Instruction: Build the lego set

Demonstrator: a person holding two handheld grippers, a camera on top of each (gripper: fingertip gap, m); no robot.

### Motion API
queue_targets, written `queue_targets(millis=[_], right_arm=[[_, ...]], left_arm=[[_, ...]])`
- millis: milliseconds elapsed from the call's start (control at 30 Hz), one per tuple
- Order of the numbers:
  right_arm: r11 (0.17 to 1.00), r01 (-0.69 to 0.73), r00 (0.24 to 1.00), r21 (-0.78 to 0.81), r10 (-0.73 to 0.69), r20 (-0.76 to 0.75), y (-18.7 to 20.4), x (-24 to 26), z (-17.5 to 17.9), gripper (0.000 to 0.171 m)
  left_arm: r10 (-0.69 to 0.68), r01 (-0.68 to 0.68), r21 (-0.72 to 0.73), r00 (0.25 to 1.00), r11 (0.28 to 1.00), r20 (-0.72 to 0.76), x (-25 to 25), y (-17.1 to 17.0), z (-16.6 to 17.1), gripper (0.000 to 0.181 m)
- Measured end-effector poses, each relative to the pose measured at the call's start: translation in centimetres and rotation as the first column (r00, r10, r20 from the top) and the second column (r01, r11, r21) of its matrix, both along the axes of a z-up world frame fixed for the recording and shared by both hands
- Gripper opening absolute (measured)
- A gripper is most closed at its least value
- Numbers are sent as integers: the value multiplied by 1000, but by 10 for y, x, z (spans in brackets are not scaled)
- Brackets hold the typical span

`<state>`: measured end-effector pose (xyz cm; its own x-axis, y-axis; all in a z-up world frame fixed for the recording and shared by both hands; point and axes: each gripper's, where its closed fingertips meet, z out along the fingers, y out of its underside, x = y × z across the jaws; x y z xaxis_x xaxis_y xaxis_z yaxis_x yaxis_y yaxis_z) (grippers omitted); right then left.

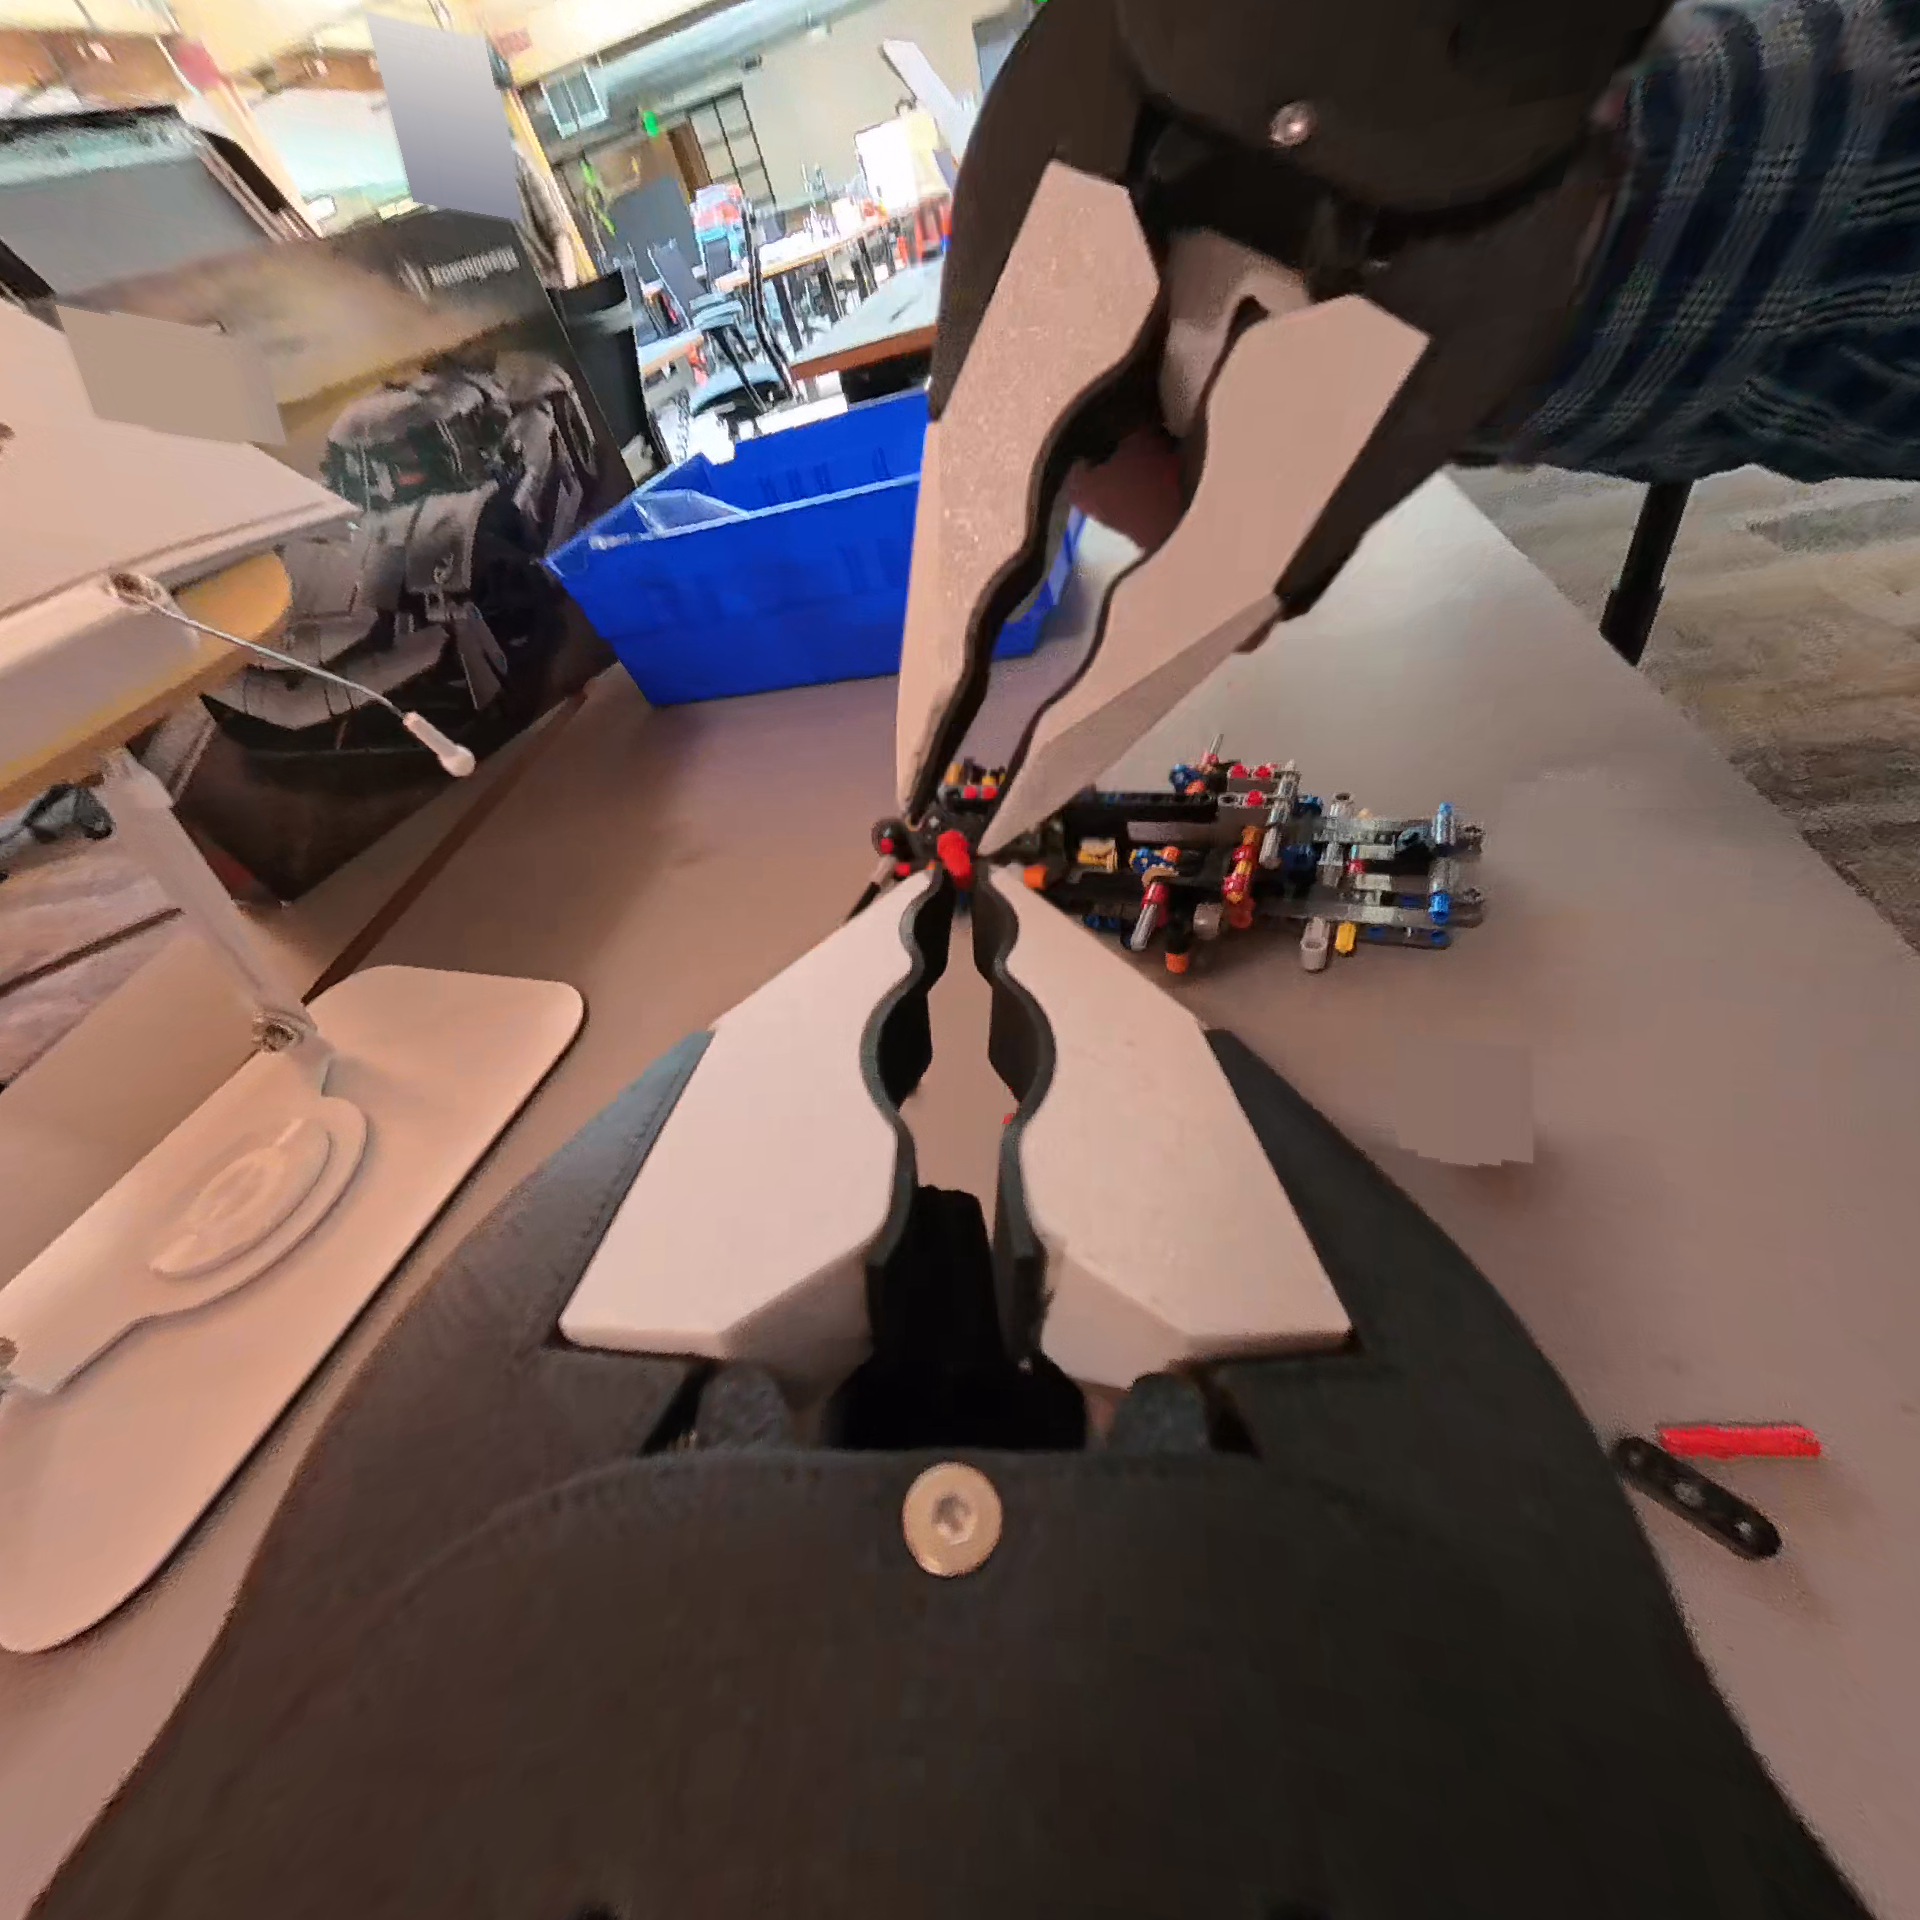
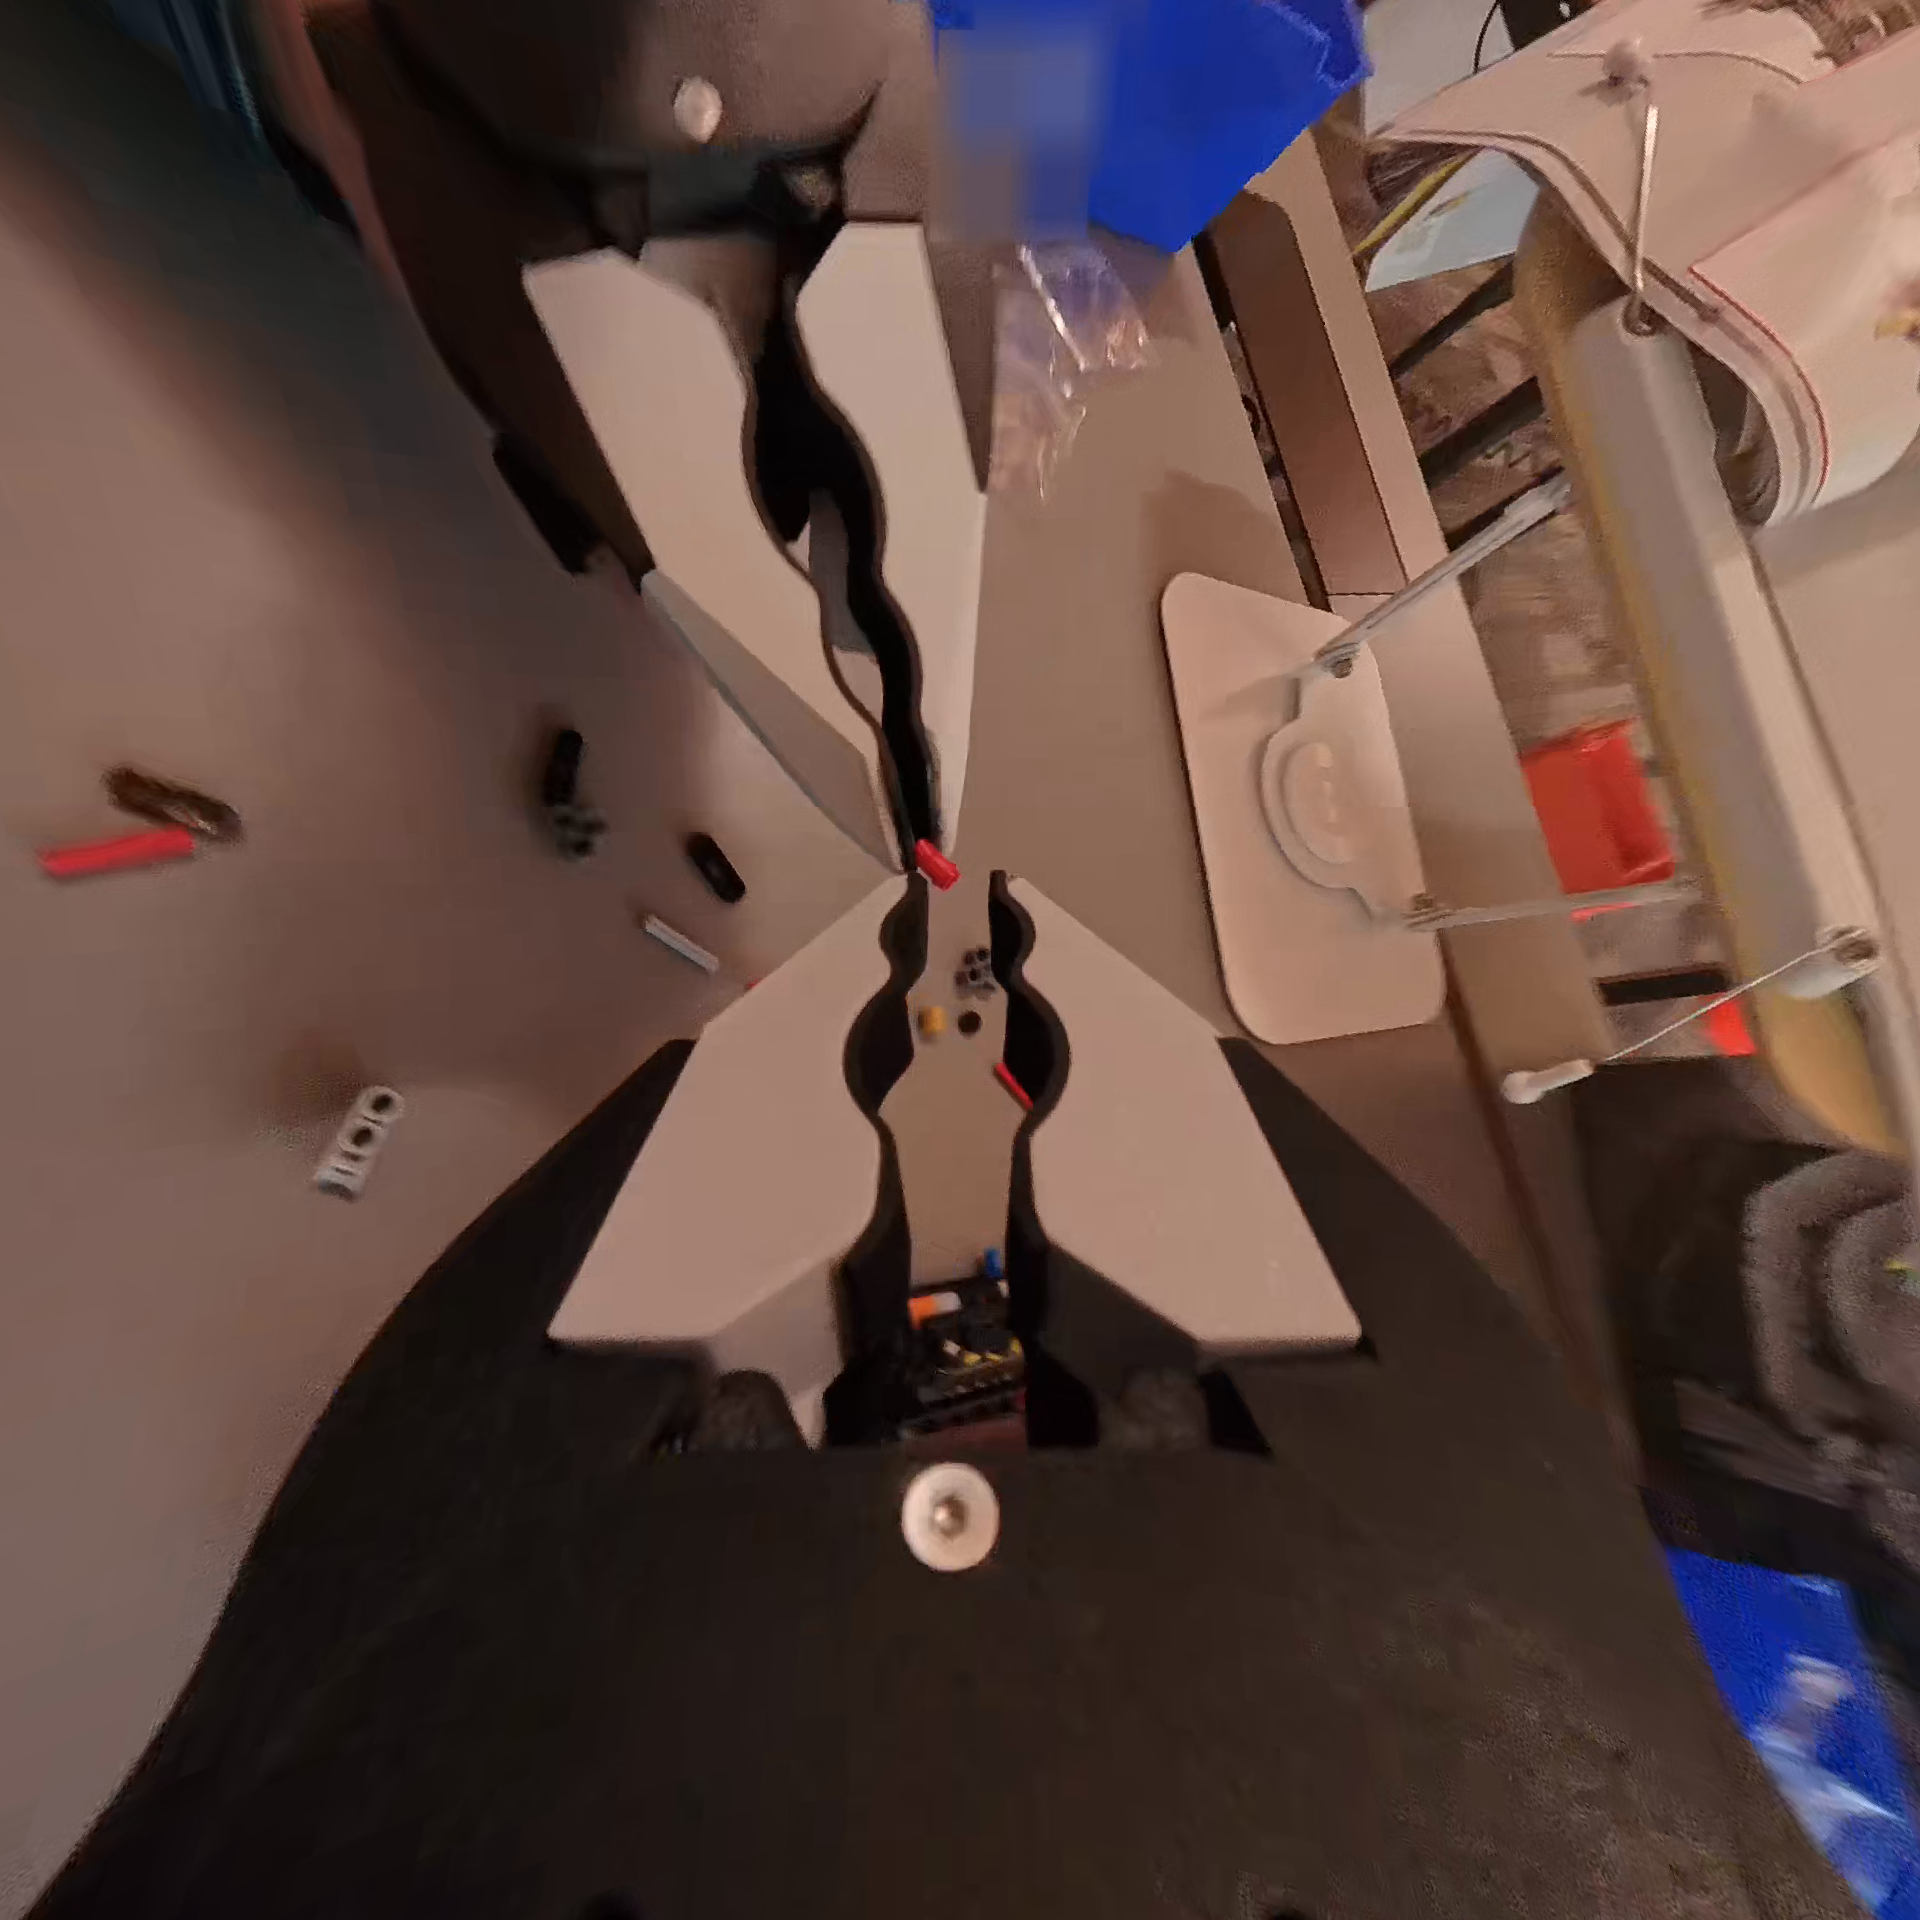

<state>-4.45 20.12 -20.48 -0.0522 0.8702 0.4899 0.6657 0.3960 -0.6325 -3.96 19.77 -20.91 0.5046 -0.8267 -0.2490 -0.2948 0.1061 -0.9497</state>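
Note:
My left gripper [image 1: 963, 878] is shut on a small red pin [image 1: 951, 852] at its very tips, held above the tan table. My right gripper [image 1: 956, 816] comes down from above and meets it tip to tip. In the right wrist view my right gripper [image 2: 958, 883] stands narrowly open, with the red pin [image 2: 935, 862] just past its left fingertip, held by the left gripper [image 2: 914, 836]. The partly built lego assembly [image 1: 1247, 862], black and grey beams with coloured pins, lies on the table [image 1: 1558, 1039] right behind the tips.
A blue bin [image 1: 758, 561] stands at the back. A white book stand [image 1: 260, 1195] and a dark box are at the left. A red axle [image 1: 1735, 1441] and black beam [image 1: 1694, 1496] lie at the right. Loose pieces, including a grey beam [image 2: 358, 1138], lie scattered.

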Motion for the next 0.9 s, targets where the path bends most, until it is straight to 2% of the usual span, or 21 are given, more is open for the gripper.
queue_targets(millis=[200,333,600,833,900], right_arm=[[937,-55,980,-345,-15,-197,-15,1,22,6],[888,-104,967,-447,-15,-255,-22,2,28,4],[839,-159,957,-520,1,-291,-33,2,31,4],[853,-150,960,-501,5,-280,-37,4,31,2],[871,-126,966,-475,0,-258,-39,8,30,2]], left_arm=[[-85,76,83,991,994,103,3,-14,22,2],[-108,92,126,986,988,125,3,-20,29,2],[-153,134,149,981,980,121,8,-29,31,2],[-170,153,129,977,980,132,11,-32,30,3],[-171,163,97,981,982,86,12,-31,21,14]])
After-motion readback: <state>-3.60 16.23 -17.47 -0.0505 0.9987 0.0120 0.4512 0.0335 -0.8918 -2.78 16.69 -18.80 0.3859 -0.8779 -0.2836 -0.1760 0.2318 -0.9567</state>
